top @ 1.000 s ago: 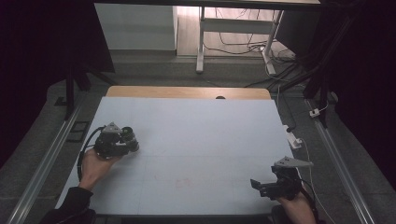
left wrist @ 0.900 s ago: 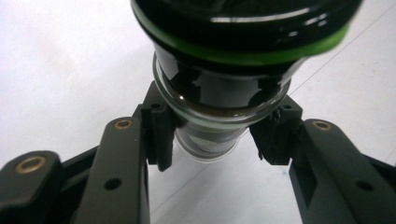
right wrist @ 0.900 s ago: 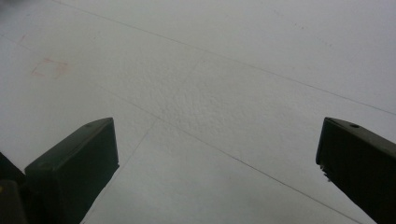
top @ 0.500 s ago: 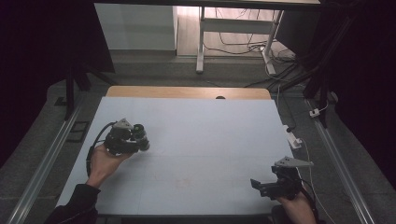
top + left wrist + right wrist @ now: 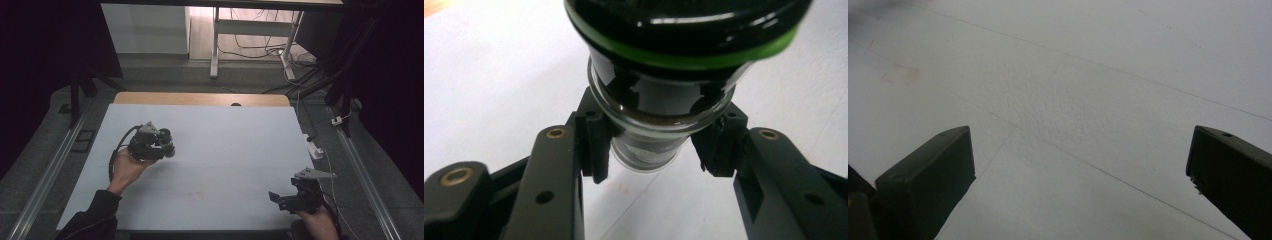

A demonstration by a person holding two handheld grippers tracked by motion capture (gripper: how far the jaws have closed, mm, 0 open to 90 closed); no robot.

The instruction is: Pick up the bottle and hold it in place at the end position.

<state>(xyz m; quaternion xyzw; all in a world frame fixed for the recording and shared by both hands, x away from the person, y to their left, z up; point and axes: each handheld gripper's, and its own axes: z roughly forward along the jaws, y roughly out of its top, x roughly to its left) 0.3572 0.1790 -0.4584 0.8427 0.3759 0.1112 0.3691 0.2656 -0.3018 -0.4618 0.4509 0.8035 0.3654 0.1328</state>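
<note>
Since a second ago the left hand (image 5: 125, 167) has carried its left gripper (image 5: 159, 145) forward and toward the middle of the white table (image 5: 225, 150), while the right gripper (image 5: 280, 199) has stayed put at the near right corner. From the left gripper view, the two black jaws close in from either side on a glass jar (image 5: 659, 115), clenched on its clear narrow end; the jar's dark body and a green band (image 5: 684, 55) around it lie just beyond the jaw tips, and the white tabletop spreads behind. In the high view the same jar (image 5: 166, 142) shows as a small dark shape with a green spot at the front of the left gripper, raised in the hand over the left half of the table, with the gripper's black cable (image 5: 116, 152) looping back toward the wrist. The right gripper rests low by the near edge with a grey three-cornered plate (image 5: 314, 174) on top; from the right gripper view its jaws stand wide apart, released, with bare white surface and a faint reddish square mark (image 5: 900, 74) ahead. Beyond the table's far wooden edge (image 5: 200, 98) stand a white cabinet (image 5: 145, 27) and a white frame leg (image 5: 215, 40) among loose cables on the floor.
</note>
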